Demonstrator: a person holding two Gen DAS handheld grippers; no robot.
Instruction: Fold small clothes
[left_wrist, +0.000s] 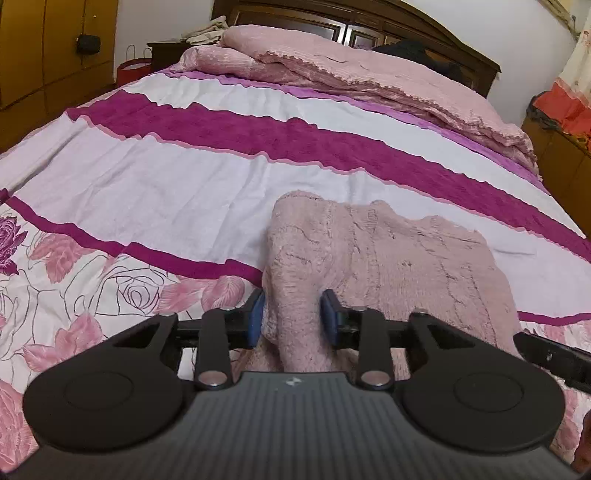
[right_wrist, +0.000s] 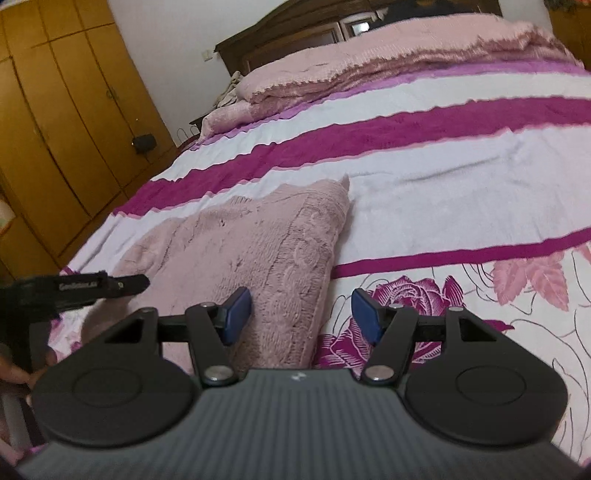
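Observation:
A fluffy pink knitted garment (left_wrist: 388, 258) lies on the striped and flowered bedspread (left_wrist: 166, 177). Its near left part rises as a thick ridge between the blue pads of my left gripper (left_wrist: 294, 314), which is shut on it; the fabric fills the gap and touches both pads. In the right wrist view the same garment (right_wrist: 240, 240) lies flat, its right edge running between the fingers of my right gripper (right_wrist: 301, 314). That gripper is open, its left pad (right_wrist: 238, 314) over the cloth, its right pad over the bedspread (right_wrist: 443, 192). The left gripper's black finger (right_wrist: 110, 286) shows at the left edge.
A rumpled pink blanket (left_wrist: 369, 74) covers the head of the bed below a dark wooden headboard (left_wrist: 332, 26). A yellow-brown wardrobe (right_wrist: 55, 110) stands along the left side, with a red bag (left_wrist: 133, 68) near it. A low cabinet (left_wrist: 554, 147) stands at the right.

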